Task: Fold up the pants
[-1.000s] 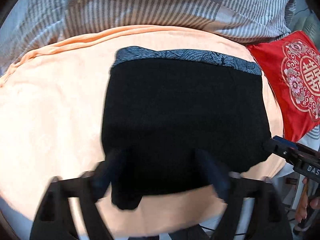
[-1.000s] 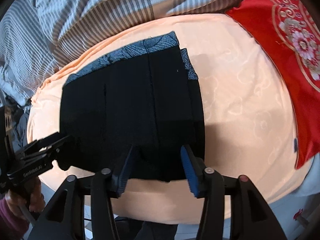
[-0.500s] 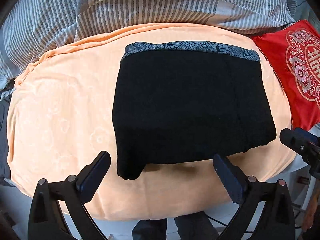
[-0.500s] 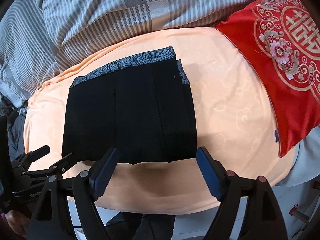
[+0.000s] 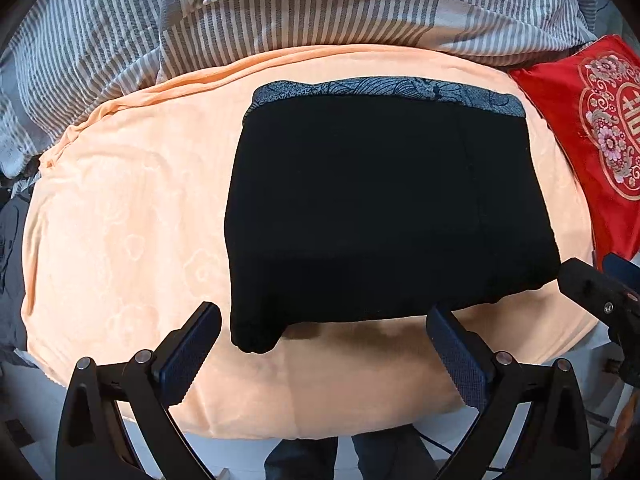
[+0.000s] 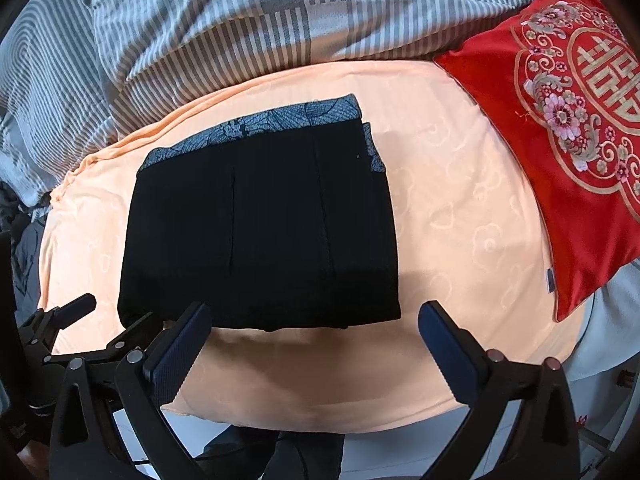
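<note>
Left wrist view: folded black pants point(image 5: 384, 208) are seen just ahead of both grippers, left gripper point(image 5: 322, 344) nearer, fingers spread wide and empty.

Bare orange blanket point(image 6: 460, 208) lies open right of the folded pants point(image 6: 260, 232), up to the red cushion point(image 6: 580, 140). A wide bare stretch lies left of them point(image 5: 132, 220). The striped duvet point(image 5: 300, 8) blocks the far side.
</note>
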`<state>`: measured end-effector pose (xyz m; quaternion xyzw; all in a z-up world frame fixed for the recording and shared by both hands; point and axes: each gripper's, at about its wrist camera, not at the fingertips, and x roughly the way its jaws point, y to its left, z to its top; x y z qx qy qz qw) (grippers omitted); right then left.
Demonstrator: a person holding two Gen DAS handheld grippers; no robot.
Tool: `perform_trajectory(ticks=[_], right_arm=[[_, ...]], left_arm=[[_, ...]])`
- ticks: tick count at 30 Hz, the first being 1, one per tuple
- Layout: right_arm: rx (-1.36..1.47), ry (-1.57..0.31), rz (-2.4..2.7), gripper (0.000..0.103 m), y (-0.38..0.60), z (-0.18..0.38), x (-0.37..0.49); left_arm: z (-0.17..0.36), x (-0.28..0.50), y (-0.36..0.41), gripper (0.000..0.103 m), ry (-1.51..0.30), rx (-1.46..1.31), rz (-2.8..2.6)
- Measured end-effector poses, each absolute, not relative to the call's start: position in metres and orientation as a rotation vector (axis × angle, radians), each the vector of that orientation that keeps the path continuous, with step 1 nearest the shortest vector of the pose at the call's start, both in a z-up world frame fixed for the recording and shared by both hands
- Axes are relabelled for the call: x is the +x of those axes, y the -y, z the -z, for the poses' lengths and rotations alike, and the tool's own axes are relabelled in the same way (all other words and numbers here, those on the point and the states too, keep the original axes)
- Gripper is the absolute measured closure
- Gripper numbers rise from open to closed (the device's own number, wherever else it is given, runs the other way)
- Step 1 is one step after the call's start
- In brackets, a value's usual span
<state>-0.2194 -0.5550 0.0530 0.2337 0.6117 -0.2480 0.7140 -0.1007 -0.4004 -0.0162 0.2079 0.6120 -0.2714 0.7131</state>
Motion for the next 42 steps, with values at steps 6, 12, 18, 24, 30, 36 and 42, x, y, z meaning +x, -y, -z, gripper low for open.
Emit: perform_trajectory(ticks=[6, 12, 18, 24, 30, 36, 42], right_arm=[[0.507, -1.370, 0.537, 0.000, 0.5525, -0.0503, -0.2164], [0.502, -1.376, 0.534, 0.000, 0.5522, -0.0487, -0.2142], [0.511, -1.385, 0.531, 0.000, 0.5518, -0.0460, -0.2141], [0.518, -1.386, 0.530, 0.000, 0.5522, -0.0454, -0.2126], [0.518, -1.387, 0.531, 0.000, 0.5520, -0.0448, -0.2125], [0.519, -1.386, 0.536, 0.000, 0.5523, -0.0440, -0.2108], [0.521, -1.384, 0.541, 0.000, 0.5530, -0.0433, -0.2097]], left_arm=[[0.0186, -0.1013, 0.4015, 0.000, -1.361, 0.481, 0.577], [0.0188, -0.1000, 0.4014, 0.000, -1.358, 0.478, 0.563], [0.0193, -0.0991, 0.4013, 0.000, -1.361, 0.476, 0.566], [0.0194, -0.0981, 0.4014, 0.000, -1.359, 0.477, 0.573], [0.0194, -0.0982, 0.4030, 0.000, -1.359, 0.478, 0.576], [0.0199, -0.0979, 0.4040, 0.000, -1.361, 0.478, 0.577], [0.0205, -0.0973, 0.4043, 0.000, -1.361, 0.478, 0.578]])
